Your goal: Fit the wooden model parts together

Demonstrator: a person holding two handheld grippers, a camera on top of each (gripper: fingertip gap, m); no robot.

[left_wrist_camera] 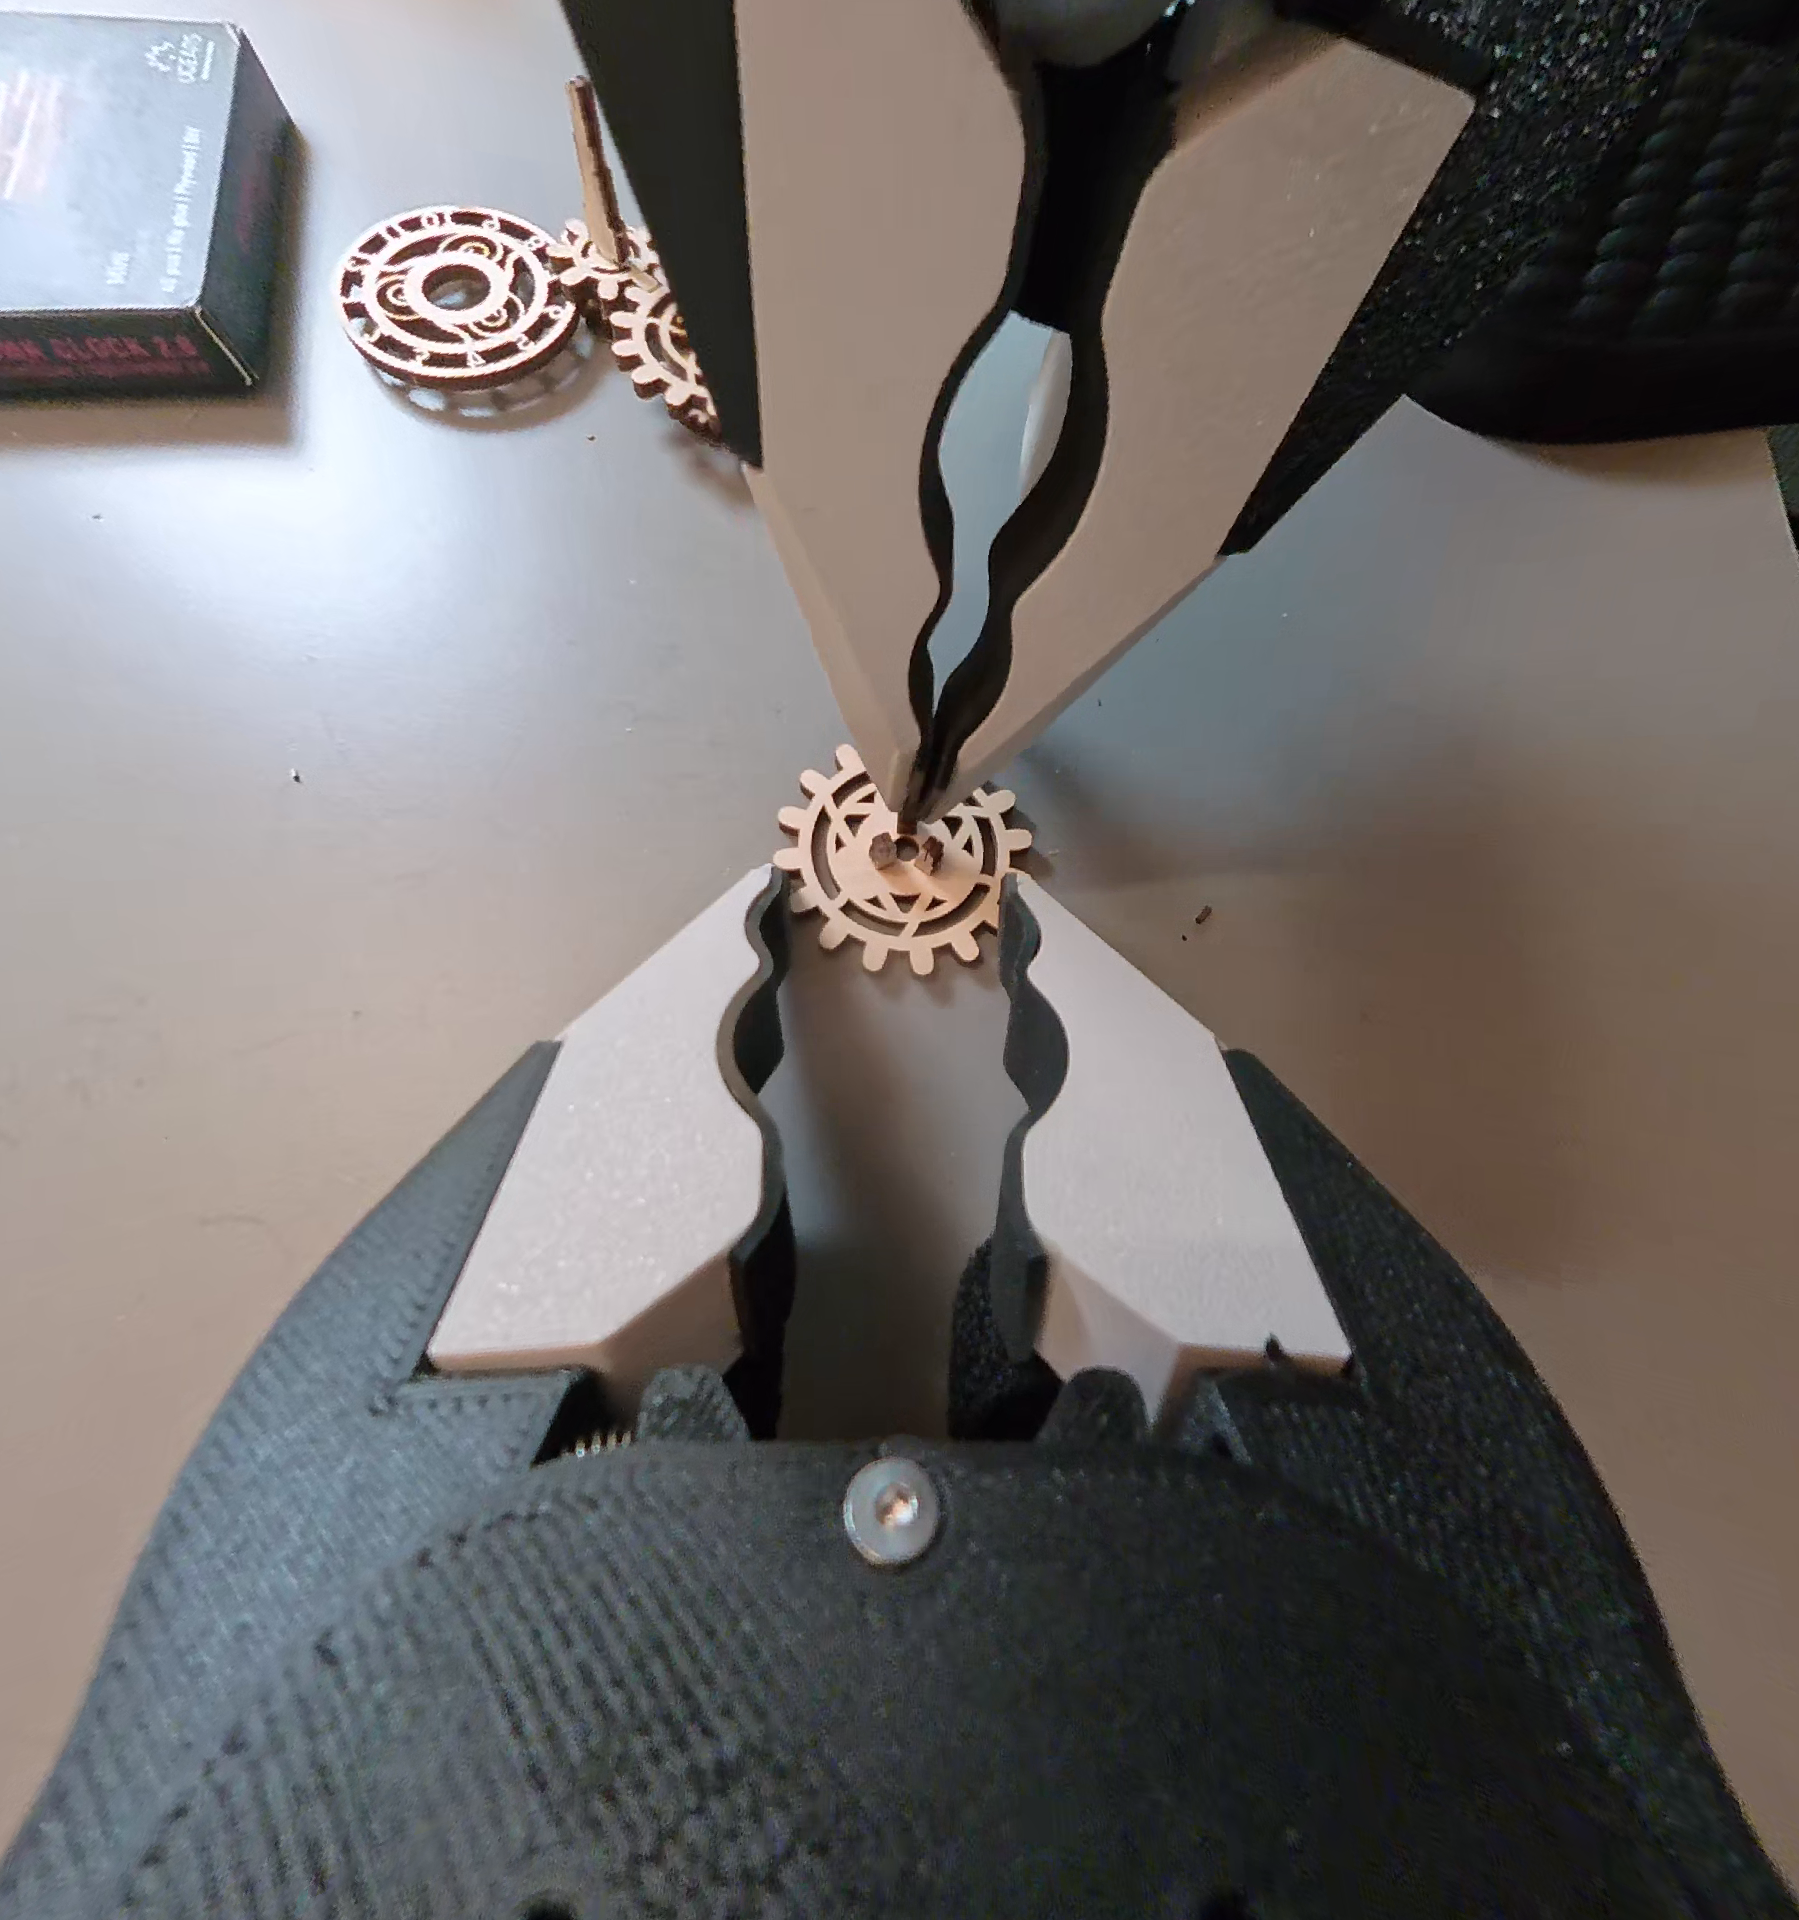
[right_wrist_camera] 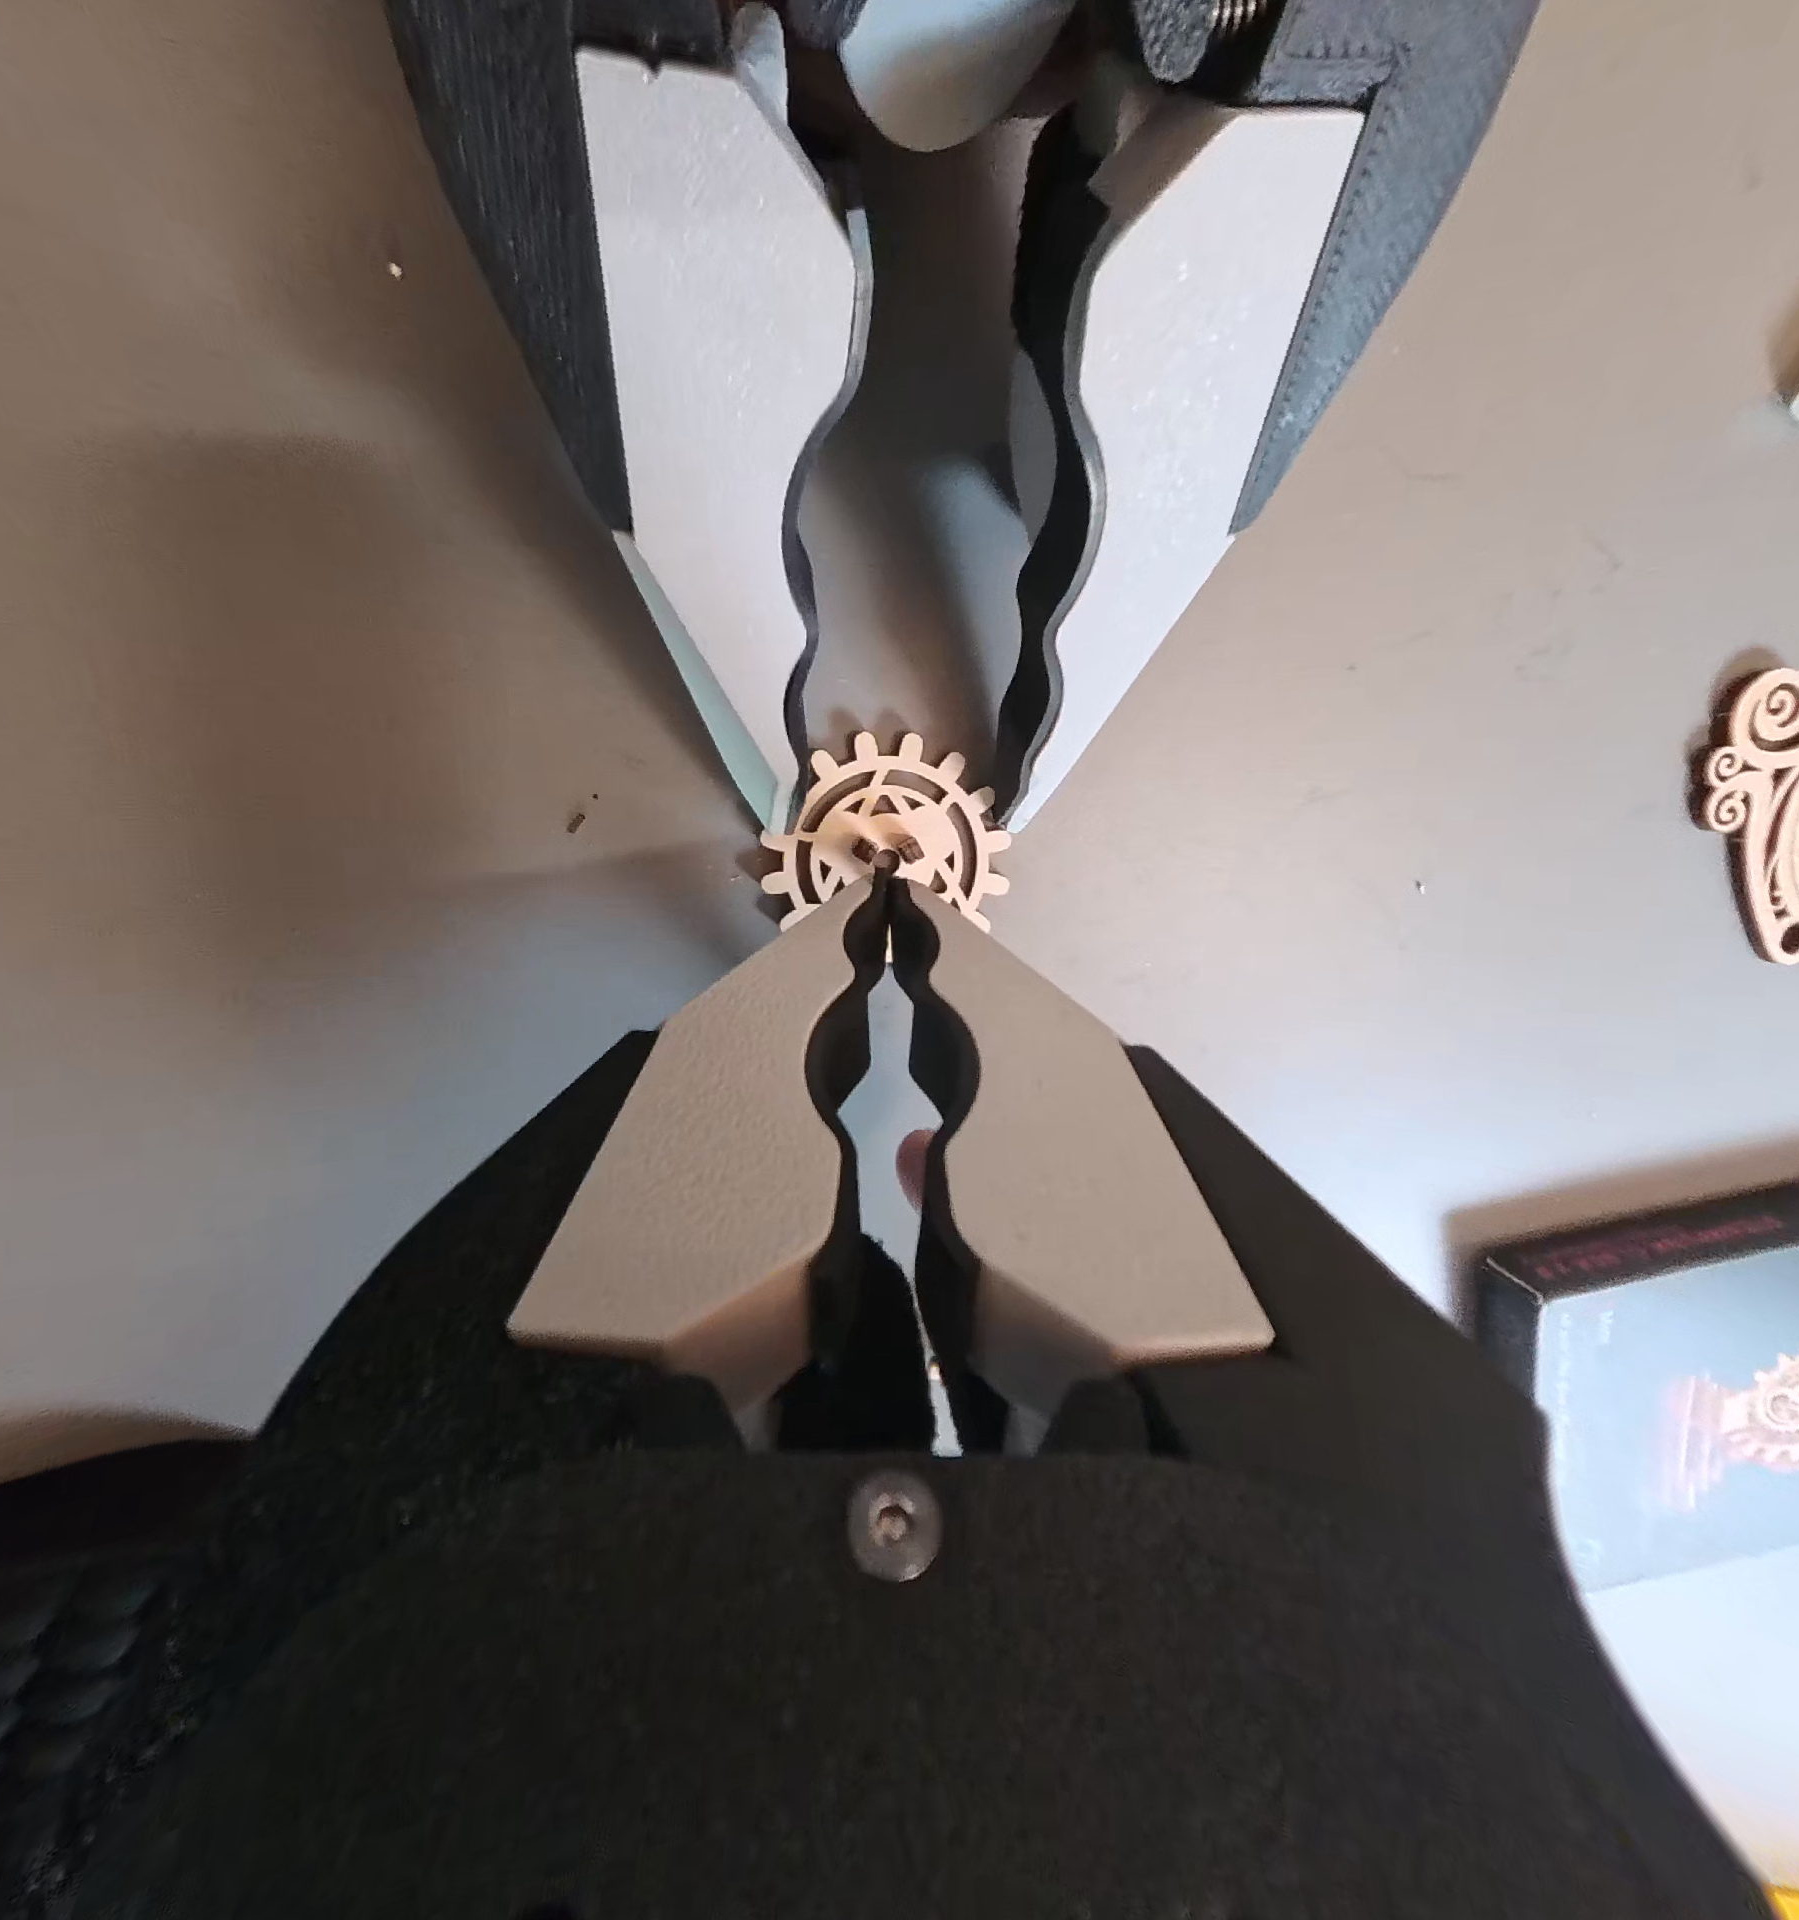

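Note:
A pale wooden gear (left_wrist_camera: pixel 900 914) lies flat on the grey table (left_wrist_camera: pixel 355 831). Two tiny dark pegs stand beside its centre hole. My left gripper (left_wrist_camera: pixel 890 899) is shut on the gear, its fingertips (left_wrist_camera: pixel 765 904) pressing on the toothed rim from both sides. In the right wrist view the left gripper (right_wrist_camera: pixel 900 795) comes from the top around the gear (right_wrist_camera: pixel 874 821). My right gripper (right_wrist_camera: pixel 882 883) is shut on a small dark pin (right_wrist_camera: pixel 880 854) and holds it at the gear's centre hole. In the left wrist view the right gripper (left_wrist_camera: pixel 921 810) comes down from above.
A black box (left_wrist_camera: pixel 95 208) lies at the far left, with a dark ring-shaped clock face (left_wrist_camera: pixel 459 301) and more gears with an upright post (left_wrist_camera: pixel 604 208) next to it. In the right wrist view an ornate wooden part (right_wrist_camera: pixel 1788 831) and the box (right_wrist_camera: pixel 1684 1382) lie to the right. The tips of both grippers are at nearly the same place.

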